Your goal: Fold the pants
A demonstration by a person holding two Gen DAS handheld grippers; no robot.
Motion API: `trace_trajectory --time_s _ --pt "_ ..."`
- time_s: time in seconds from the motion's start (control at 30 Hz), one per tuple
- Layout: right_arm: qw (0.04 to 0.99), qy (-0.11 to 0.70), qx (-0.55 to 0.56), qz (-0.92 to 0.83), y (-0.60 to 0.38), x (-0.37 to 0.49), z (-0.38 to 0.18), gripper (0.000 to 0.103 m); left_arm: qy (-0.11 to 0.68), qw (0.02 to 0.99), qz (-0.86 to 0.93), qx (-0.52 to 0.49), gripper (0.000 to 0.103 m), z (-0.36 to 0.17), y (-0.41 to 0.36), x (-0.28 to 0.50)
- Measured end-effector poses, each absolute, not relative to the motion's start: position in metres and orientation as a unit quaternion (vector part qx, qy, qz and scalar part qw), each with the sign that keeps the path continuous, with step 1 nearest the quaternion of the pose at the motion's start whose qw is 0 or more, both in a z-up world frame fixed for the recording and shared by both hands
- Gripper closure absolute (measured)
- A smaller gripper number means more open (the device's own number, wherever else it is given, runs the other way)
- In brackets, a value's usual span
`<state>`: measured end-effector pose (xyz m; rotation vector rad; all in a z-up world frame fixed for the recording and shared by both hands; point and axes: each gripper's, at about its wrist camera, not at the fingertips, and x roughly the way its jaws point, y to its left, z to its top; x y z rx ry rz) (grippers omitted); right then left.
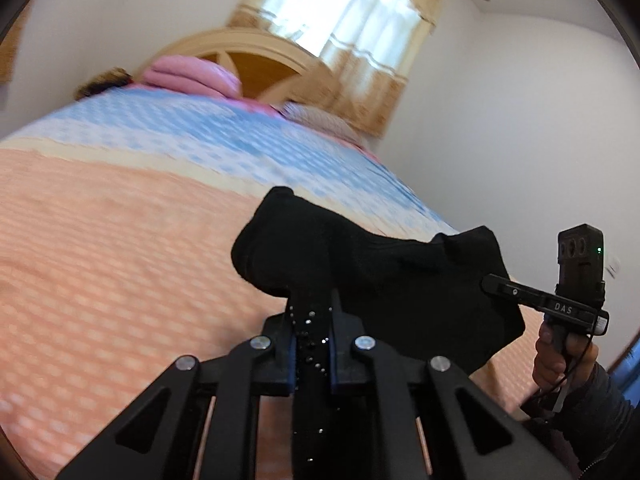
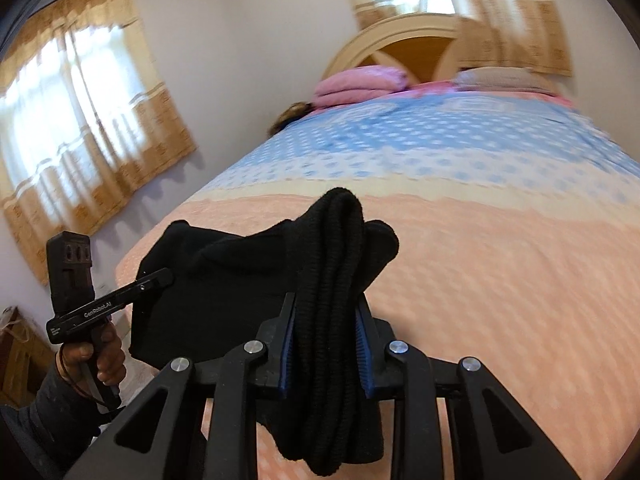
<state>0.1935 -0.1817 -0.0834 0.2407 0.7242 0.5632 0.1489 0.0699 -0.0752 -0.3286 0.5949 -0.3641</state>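
Note:
Black pants [image 1: 384, 276] hang in the air above the bed, stretched between both grippers. My left gripper [image 1: 313, 320] is shut on a strip of the pants studded with small shiny dots. My right gripper [image 2: 326, 320] is shut on a thick bunched fold of the ribbed black fabric [image 2: 332, 264]. In the left wrist view the right gripper [image 1: 536, 296] shows at the right, pinching the cloth's far edge. In the right wrist view the left gripper [image 2: 116, 304] shows at the left, doing the same.
The bed [image 1: 100, 260] has an orange checked cover in front and a blue one [image 2: 420, 140] behind. Pink folded bedding [image 2: 360, 84] and a pillow [image 2: 496, 78] lie by the headboard. Curtained windows are on the walls.

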Motion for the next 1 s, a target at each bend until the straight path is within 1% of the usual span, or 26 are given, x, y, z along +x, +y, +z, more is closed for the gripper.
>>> trace_trajectory --time_s 0.1,0.2,0.3,0.37,0.4,0.47,0.53,0.57,0.6,0.63,0.7,0.73,0.87,1.0 --pt "0.876 0.355 0.111 0.306 -0.135 0.223 -0.085 0.076 0.283 0.937 -0.133 -0.159 0.092 -0.072 0.109 0.151" --pt "0.861 0.369 0.105 0.335 -0.086 0.248 -0.099 0.076 0.283 0.942 -0.089 -0.155 0.092 -0.079 0.145 0.153" --pt "0.846 0.394 0.101 0.344 -0.053 0.269 -0.123 0.076 0.305 0.938 -0.055 -0.158 0.092 -0.104 0.171 0.162" --pt "0.841 0.414 0.101 0.334 -0.043 0.280 -0.140 0.076 0.333 0.929 -0.040 -0.157 0.091 -0.129 0.178 0.171" --pt "0.837 0.426 0.107 0.327 -0.042 0.286 -0.151 0.076 0.342 0.926 -0.034 -0.155 0.087 -0.140 0.178 0.174" --pt "0.833 0.436 0.115 0.321 -0.045 0.293 -0.161 0.074 0.350 0.924 -0.024 -0.153 0.076 -0.158 0.175 0.178" --pt "0.830 0.441 0.127 0.317 -0.051 0.297 -0.168 0.071 0.339 0.928 -0.006 -0.153 0.056 -0.161 0.170 0.174" --pt "0.829 0.443 0.131 0.315 -0.056 0.298 -0.170 0.068 0.337 0.929 0.001 -0.153 0.052 -0.162 0.171 0.175" --pt "0.829 0.446 0.135 0.310 -0.059 0.299 -0.173 0.066 0.335 0.929 0.008 -0.157 0.043 -0.162 0.171 0.171" --pt "0.827 0.448 0.140 0.309 -0.061 0.300 -0.174 0.066 0.335 0.928 0.014 -0.162 0.039 -0.163 0.172 0.171" --pt "0.822 0.452 0.157 0.309 -0.067 0.301 -0.180 0.063 0.335 0.928 0.014 -0.164 0.037 -0.164 0.176 0.170" --pt "0.821 0.452 0.164 0.308 -0.071 0.301 -0.182 0.062 0.336 0.928 0.019 -0.160 0.034 -0.163 0.176 0.170" --pt "0.821 0.448 0.178 0.306 -0.076 0.300 -0.182 0.061 0.334 0.932 0.041 -0.131 0.029 -0.157 0.174 0.168" --pt "0.827 0.444 0.172 0.300 -0.079 0.295 -0.181 0.058 0.330 0.936 0.059 -0.103 0.028 -0.155 0.167 0.166"
